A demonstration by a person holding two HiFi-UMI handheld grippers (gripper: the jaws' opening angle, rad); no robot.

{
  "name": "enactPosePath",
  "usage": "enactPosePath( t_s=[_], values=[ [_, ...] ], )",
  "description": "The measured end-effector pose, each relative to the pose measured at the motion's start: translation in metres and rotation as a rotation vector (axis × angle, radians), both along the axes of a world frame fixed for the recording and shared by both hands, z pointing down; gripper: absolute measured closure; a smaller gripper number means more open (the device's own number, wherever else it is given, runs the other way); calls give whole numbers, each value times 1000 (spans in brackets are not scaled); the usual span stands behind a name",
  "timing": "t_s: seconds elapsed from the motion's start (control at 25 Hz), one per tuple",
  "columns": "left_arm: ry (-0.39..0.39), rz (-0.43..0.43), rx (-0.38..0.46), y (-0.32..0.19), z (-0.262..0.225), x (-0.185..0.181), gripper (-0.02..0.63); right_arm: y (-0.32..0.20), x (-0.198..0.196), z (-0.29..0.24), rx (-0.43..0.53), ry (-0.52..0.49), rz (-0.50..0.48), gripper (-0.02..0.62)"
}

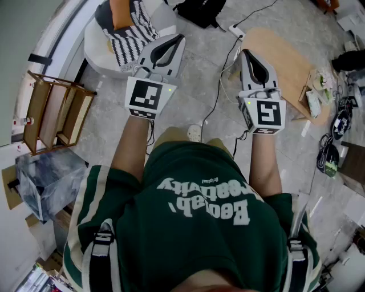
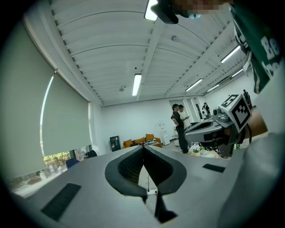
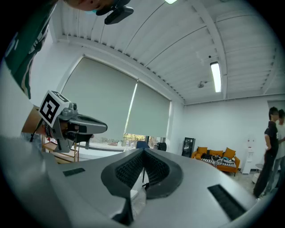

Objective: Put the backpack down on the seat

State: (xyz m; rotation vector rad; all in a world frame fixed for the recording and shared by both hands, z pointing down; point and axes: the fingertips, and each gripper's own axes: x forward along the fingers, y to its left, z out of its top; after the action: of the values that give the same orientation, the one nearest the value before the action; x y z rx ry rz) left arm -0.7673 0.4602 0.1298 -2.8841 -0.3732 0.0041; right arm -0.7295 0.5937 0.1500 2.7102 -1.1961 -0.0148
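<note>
Now, grippers: two, one in each of your hands, both held level ahead of your chest.
left gripper: jaws pressed together with nothing between them; in the head view it shows against the near edge of the seat.
right gripper: jaws likewise closed tight and empty; you hold it over the floor, near the light-wood tabletop.
marker cubes: two, one on each gripper, just ahead of your wrists.
backpack: worn over your shoulders; only its two straps show, one at each lower side of the head view, and the body of the pack is hidden.
seat: one, white and round, at the upper left of the head view; it carries one striped textile and one orange cushion.
wooden rack: one, on the floor to the left of your left arm.
bystanders: two, standing together far off in the left gripper view.
orange sofa: one, against the far wall in the right gripper view.
</note>
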Motion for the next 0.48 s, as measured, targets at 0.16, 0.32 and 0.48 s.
enactPosePath(
  t_s=[0.16,0.32,0.48],
  values=[
    [1,4,3,4,3,5,588,4,4,4,2,3,7,563],
    [3,6,5,9,3,7,588,9,7,4,11,2,11,563],
    [-1,9,7,9,2,7,588,12,8,6,33,-7,14,562]
  ],
)
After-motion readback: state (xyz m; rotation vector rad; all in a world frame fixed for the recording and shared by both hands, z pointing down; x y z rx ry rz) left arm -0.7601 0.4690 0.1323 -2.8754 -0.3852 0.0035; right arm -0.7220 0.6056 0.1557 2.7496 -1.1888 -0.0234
